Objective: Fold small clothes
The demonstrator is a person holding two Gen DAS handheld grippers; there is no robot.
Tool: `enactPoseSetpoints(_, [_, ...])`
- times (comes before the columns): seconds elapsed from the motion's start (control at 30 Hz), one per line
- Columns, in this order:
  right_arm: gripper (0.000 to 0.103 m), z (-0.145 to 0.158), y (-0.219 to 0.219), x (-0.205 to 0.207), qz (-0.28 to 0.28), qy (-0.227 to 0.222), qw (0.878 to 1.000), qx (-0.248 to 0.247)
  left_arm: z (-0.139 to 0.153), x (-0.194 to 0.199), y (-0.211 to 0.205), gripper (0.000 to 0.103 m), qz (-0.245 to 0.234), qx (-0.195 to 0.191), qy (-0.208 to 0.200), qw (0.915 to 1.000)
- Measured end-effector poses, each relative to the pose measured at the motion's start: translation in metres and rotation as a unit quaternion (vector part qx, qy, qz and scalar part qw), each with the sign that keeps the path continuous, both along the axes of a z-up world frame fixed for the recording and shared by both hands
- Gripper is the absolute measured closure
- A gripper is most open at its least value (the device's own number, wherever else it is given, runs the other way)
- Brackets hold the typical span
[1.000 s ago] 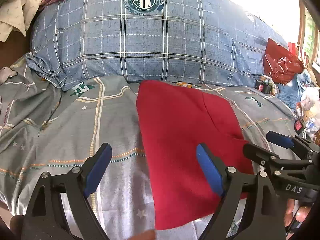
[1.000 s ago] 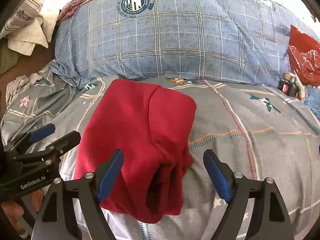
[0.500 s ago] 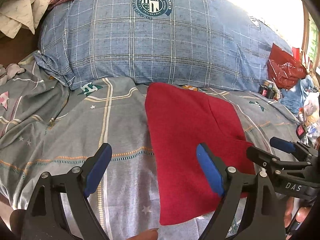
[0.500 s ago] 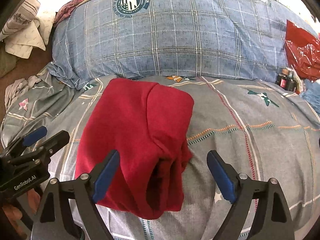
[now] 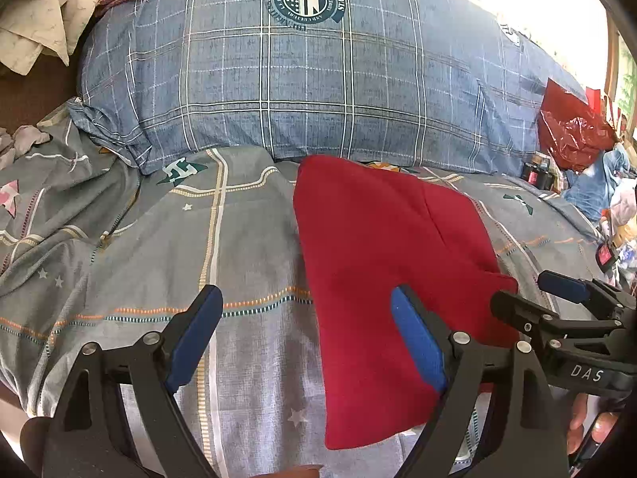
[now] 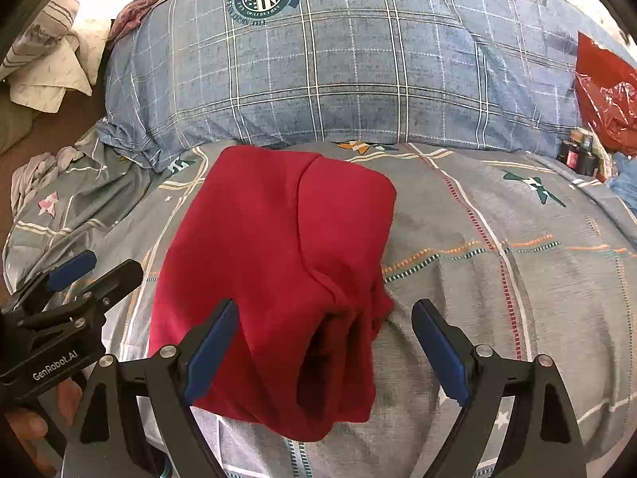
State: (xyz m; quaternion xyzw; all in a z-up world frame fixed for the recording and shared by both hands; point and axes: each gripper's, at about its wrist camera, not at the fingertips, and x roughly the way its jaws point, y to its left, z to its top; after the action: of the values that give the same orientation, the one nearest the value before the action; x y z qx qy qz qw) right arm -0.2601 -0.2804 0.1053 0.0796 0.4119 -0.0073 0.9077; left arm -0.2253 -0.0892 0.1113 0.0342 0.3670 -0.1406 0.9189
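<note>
Fingers (image 6: 211,342) beside "GenRobot.AI" gripper (image 6: 71,275)

- One folded red garment (image 6: 274,263), centre of frame.
- One blue plaid pillow (image 6: 338,71), upper half.
- One grey patterned bedsheet (image 6: 497,247).
- Two grippers: right gripper (image 6: 324,348), left gripper (image 5: 306,332).
- One red plastic bag (image 6: 605,95), right edge.
</note>
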Motion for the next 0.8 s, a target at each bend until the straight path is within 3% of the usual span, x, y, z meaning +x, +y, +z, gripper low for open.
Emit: enactPoseSetpoints(0.8, [0.013,-0.014,0.000,0.011,0.006,0.024,1.000,0.009,-0.010,0.007,-0.004,0.016,-0.003,0.007,0.014,0.9999])
